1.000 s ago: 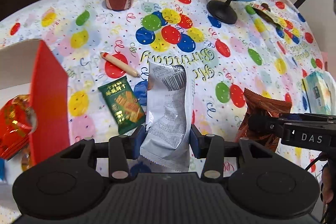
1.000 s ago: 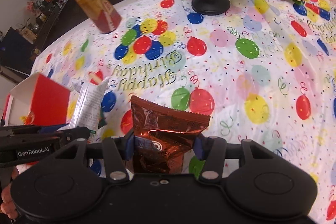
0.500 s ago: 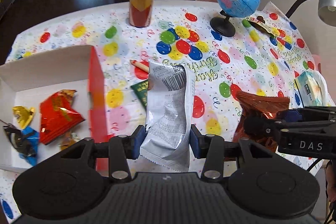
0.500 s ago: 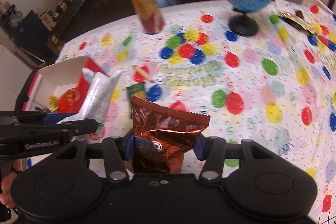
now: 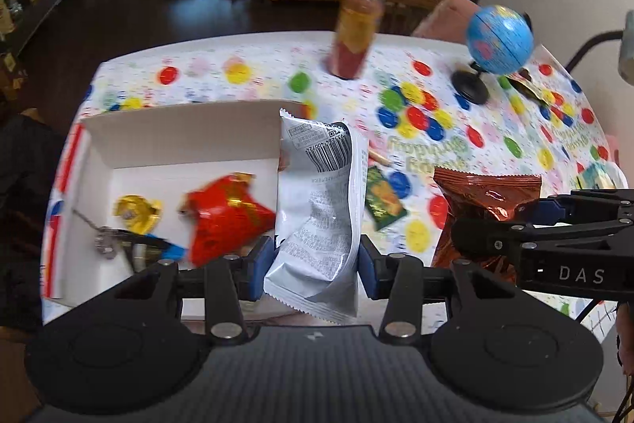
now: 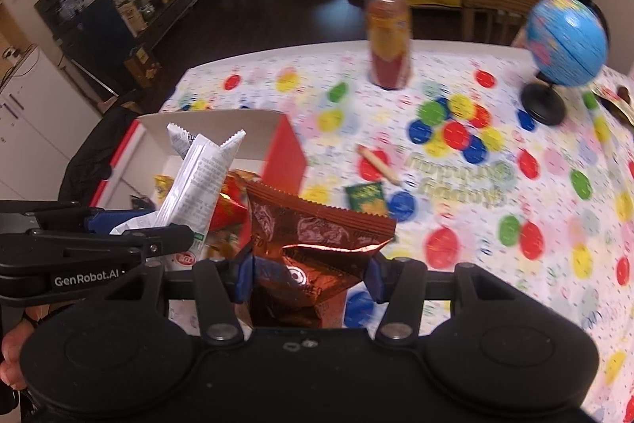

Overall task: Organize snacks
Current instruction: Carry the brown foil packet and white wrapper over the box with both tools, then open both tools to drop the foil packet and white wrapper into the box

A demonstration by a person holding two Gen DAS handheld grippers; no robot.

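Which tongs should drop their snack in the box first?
Probably the left tongs. Their silver packet is right at the box, where other snacks lie. The right tongs hold the brown bag farther to the side, over the table.

Left gripper [image 5: 315,260] clamped on a silver snack pouch [image 5: 321,217], upright w/ barcode up top. Right gripper [image 5: 511,221] next to it has a brown foil bag [image 5: 481,209]. White box [image 5: 178,145] behind-left w/ a red wrapper [image 5: 226,217] inside.

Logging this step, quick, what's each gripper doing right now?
Left gripper: closed on the silver snack packet.
Right gripper: closed on the copper-brown snack bag.
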